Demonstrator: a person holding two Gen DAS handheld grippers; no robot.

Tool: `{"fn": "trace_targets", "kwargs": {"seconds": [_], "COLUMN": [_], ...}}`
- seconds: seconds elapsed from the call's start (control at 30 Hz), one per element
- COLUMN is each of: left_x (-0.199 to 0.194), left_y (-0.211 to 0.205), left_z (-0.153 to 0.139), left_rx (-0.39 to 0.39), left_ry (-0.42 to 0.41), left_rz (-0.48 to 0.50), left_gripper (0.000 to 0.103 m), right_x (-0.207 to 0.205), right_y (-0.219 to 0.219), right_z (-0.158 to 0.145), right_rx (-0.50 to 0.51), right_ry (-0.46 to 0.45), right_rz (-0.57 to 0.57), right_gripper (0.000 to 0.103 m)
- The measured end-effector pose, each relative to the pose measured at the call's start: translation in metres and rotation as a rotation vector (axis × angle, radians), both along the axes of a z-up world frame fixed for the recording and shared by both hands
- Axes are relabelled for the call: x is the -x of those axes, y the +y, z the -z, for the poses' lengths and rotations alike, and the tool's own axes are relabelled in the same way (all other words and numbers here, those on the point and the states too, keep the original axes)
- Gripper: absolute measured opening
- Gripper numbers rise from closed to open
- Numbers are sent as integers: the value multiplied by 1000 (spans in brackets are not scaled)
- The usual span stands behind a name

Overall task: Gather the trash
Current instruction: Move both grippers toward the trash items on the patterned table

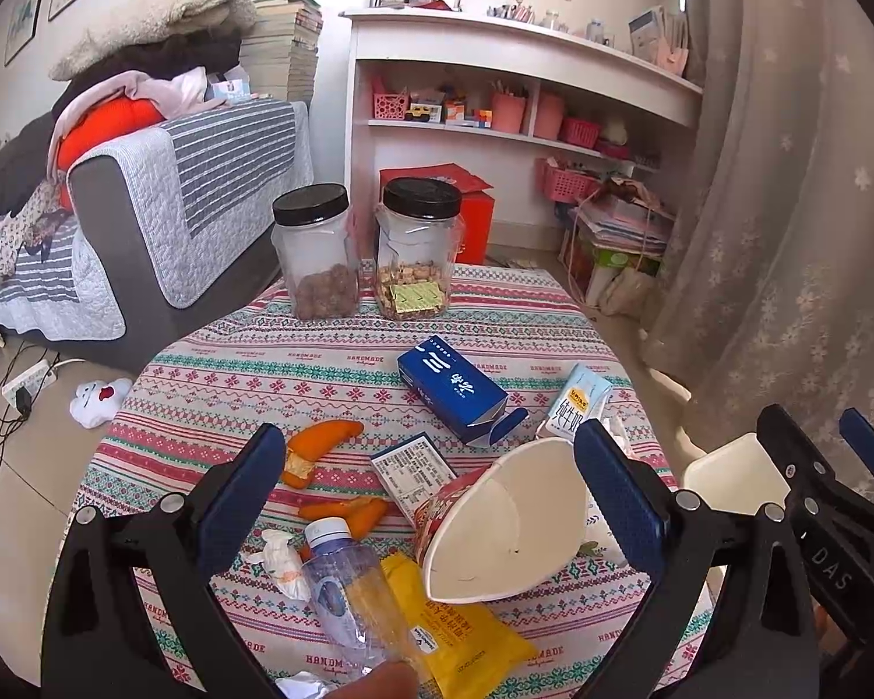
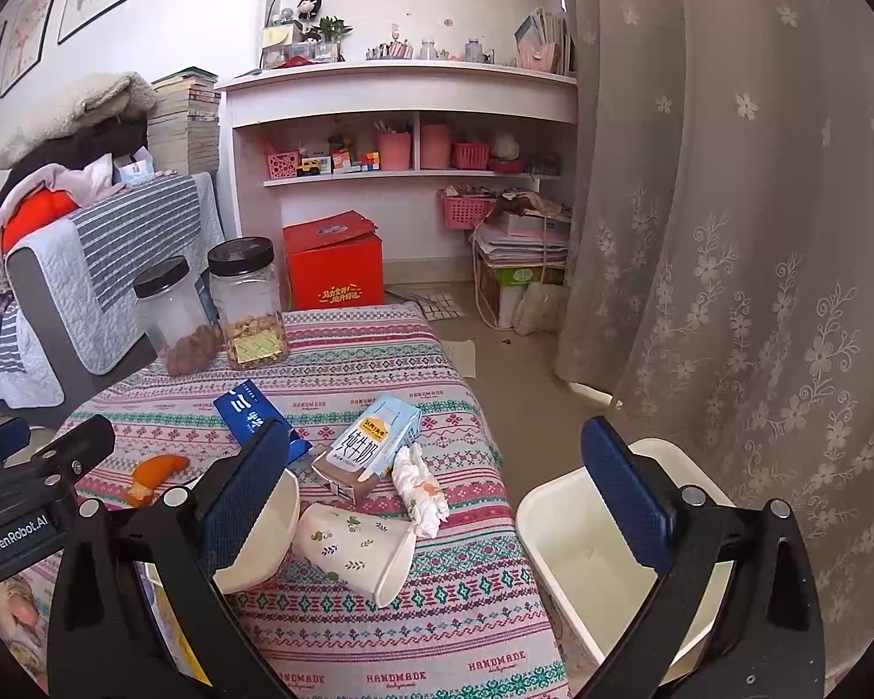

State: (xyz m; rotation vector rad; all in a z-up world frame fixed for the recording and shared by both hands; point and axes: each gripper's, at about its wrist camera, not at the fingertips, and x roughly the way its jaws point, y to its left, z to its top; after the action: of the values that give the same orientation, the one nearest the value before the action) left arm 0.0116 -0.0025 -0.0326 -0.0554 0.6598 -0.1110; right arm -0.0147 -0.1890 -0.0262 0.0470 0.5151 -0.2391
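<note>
With both sets of jaws wide and empty, the left gripper [image 1: 425, 501] frames the tipped white paper noodle bowl [image 1: 504, 524] between its pads and should close squarely on the rim, while the right gripper [image 2: 437, 501] hangs beside the white plastic bin [image 2: 559, 530].

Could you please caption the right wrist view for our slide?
Open right hand-held gripper above littered table, white bin alongside.

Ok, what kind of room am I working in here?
Most likely a lived-in home living room or bedroom: a sofa piled with clothes, white shelves holding toys and pink baskets, and a small table with a patterned cloth, littered with snack trash.
</note>
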Motion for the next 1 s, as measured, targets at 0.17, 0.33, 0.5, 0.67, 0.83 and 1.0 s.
{"fn": "trace_targets", "kwargs": {"seconds": [0.17, 0.33, 0.5, 0.67, 0.83, 1.0], "left_x": [2, 3, 3, 3, 4, 4], "left_y": [-1, -2, -4, -4, -5, -5], "left_z": [0, 0, 0, 0, 1, 1], "left_rx": [1, 1, 0, -1, -1, 0], "left_ry": [-1, -3, -3, -3, -3, -3], "left_rz": [8, 13, 15, 16, 17, 17], "left_gripper": [96, 96, 96, 96, 96, 96], "right_x": [0, 0, 0, 0, 0, 0], "right_y": [-1, -2, -3, -4, -5, -5], "right_z": [0, 0, 0, 0, 1, 1], "right_rx": [1, -2, -5, -7, -7, -9], "right_ry": [-2, -4, -4, -7, -8, -8], "right_rz": [-1, 2, 0, 1, 1, 1], "right_gripper": [96, 96, 96, 96, 96, 96]}}
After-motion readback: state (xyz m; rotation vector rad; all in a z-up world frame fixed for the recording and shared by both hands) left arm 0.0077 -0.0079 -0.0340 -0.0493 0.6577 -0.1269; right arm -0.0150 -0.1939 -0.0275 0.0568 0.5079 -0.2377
